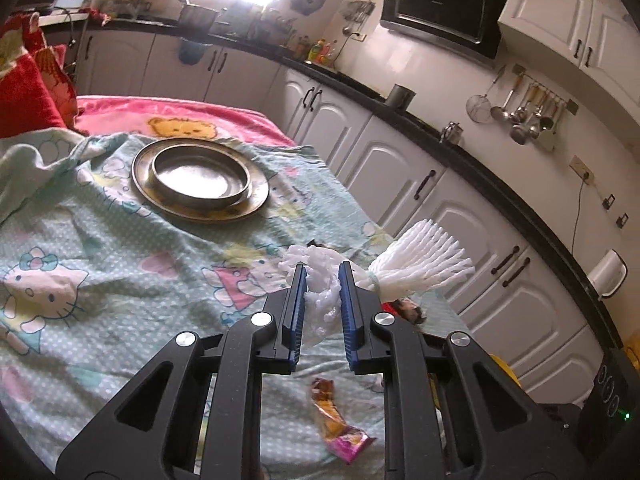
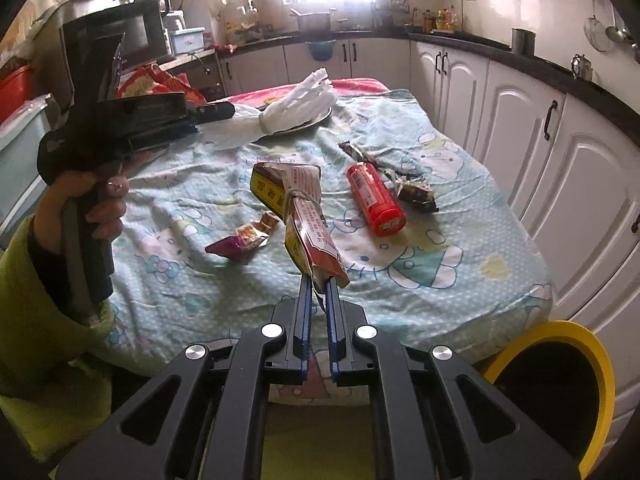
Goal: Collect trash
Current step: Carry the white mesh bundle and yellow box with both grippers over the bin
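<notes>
My left gripper [image 1: 322, 271] is shut on a white foam net sleeve [image 1: 416, 258], held above the cartoon-print bedsheet [image 1: 100, 248]; its ribbed end fans out to the right. The right wrist view shows that same left gripper [image 2: 224, 110] at upper left with the foam net [image 2: 300, 100] trailing from it. My right gripper [image 2: 318, 280] is shut on the lower end of a crumpled yellow and red paper packet [image 2: 298, 200], lifted off the sheet. A purple and orange snack wrapper [image 2: 244, 240], a red tube [image 2: 374, 198] and dark foil wrappers [image 2: 412, 188] lie on the sheet.
A metal plate with a bowl [image 1: 200, 178] sits at the far side of the bed. A yellow-rimmed bin [image 2: 560, 388] stands at the bed's near right corner. White kitchen cabinets [image 2: 520, 120] run along the right. A person's hand in a green sleeve [image 2: 48, 300] holds the left gripper.
</notes>
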Tool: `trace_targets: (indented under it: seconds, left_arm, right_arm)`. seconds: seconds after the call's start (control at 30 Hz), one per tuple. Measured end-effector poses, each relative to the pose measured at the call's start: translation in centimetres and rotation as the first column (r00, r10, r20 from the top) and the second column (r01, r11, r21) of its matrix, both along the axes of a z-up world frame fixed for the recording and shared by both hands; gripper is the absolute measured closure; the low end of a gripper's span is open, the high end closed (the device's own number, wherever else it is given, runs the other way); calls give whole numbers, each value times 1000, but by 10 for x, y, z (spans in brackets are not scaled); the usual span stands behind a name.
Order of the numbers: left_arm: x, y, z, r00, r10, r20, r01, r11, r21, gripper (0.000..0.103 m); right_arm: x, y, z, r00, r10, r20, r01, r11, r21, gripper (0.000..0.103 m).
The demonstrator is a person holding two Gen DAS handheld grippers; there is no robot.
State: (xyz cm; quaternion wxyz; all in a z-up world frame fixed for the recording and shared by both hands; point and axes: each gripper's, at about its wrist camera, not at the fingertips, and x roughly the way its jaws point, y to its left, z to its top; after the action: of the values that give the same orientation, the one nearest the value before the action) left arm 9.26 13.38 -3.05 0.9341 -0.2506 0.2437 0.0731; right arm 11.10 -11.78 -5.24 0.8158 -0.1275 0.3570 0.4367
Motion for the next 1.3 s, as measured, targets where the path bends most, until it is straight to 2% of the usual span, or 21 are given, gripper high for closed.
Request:
trace_targets:
  seconds: [0.57,0.93,1.3]
  left_arm:
    - [-2,-43,22,996,-83,42,78,991,107,92]
    - [2,-68,22,989,-145,33,140,982,128,92]
    - [9,-108,24,972,-233,22,226,960,164,92]
  right_arm:
    - [-5,-45,28,994,-105,25,103,991,82,96]
    - [-3,-58,33,985,-168,34,163,981,103,96]
    - [6,-107,38,951,-307,29,301,945,133,96]
